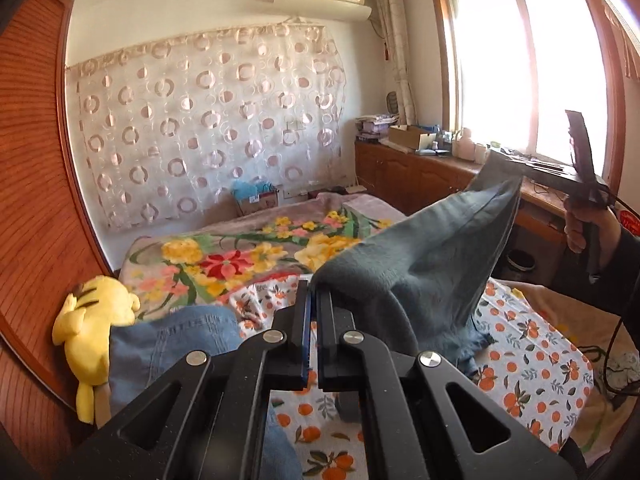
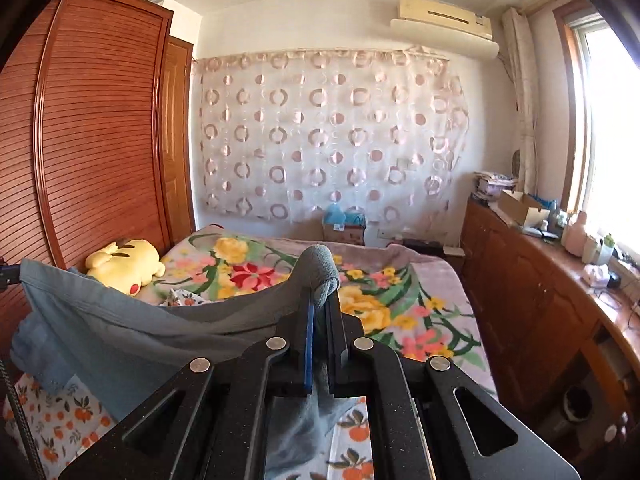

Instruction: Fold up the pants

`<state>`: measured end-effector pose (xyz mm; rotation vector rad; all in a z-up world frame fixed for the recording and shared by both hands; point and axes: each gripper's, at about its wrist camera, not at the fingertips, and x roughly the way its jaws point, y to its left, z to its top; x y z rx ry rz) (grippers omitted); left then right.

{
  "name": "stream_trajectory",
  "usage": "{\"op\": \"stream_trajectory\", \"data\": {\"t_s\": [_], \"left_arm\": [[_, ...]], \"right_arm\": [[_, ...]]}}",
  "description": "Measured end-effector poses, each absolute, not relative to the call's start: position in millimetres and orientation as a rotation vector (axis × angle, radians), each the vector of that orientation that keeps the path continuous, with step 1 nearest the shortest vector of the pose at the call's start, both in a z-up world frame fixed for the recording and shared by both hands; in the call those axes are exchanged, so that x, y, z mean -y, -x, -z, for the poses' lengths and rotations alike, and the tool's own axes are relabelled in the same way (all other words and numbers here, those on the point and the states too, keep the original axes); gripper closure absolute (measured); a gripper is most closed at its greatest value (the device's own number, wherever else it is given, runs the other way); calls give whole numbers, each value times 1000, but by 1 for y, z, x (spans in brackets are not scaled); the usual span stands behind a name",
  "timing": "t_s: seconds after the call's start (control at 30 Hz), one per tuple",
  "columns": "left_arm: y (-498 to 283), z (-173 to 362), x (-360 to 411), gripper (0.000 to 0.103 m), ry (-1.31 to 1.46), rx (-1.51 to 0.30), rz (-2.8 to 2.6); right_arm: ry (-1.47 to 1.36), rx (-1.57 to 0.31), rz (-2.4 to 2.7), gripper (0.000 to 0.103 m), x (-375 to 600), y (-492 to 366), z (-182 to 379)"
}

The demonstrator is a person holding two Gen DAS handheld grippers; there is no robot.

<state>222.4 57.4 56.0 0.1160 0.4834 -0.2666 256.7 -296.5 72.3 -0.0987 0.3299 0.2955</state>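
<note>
Pants (image 1: 420, 256) stretched between tools, above bed (image 1: 532, 360) | left tool (image 1: 314, 292) clamped on pants | right tool (image 2: 320, 300) clamped on pants

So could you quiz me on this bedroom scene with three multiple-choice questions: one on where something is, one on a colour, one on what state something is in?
1. Where is the yellow plush toy?
A. on the bed beside the wooden wardrobe
B. on the window sill
C. on the floor

2. What colour are the pants being lifted?
A. red
B. grey-blue
C. white

3. How is the right gripper?
A. wide open
B. shut on the pants
C. shut on nothing

Answers: 1 A, it lies at the bed's wardrobe side. 2 B, the held cloth is grey-blue. 3 B, fabric bunches between its fingers.
</note>
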Motion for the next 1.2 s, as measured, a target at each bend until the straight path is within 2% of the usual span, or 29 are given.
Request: {"op": "stream_trajectory", "data": {"t_s": [0.37, 0.63, 0.87, 1.03, 1.1, 1.2], "left_arm": [[-169, 48, -34, 100, -124, -688, 320], [-131, 77, -32, 100, -93, -735, 345], [-97, 89, -26, 100, -70, -761, 356], [-85, 97, -27, 100, -41, -793, 332], [-81, 98, -32, 100, -29, -800, 321], [-81, 95, -38, 88, -14, -800, 317]], "right_arm": [[31, -555, -295, 99, 339, -148, 54], [-54, -646, -300, 99, 366, -67, 106], [-111, -646, -304, 98, 394, -11, 110], [-125, -673, -309, 98, 408, -2, 102], [-97, -677, -303, 91, 404, -9, 94], [-95, -673, -306, 90, 403, -9, 81]]}}
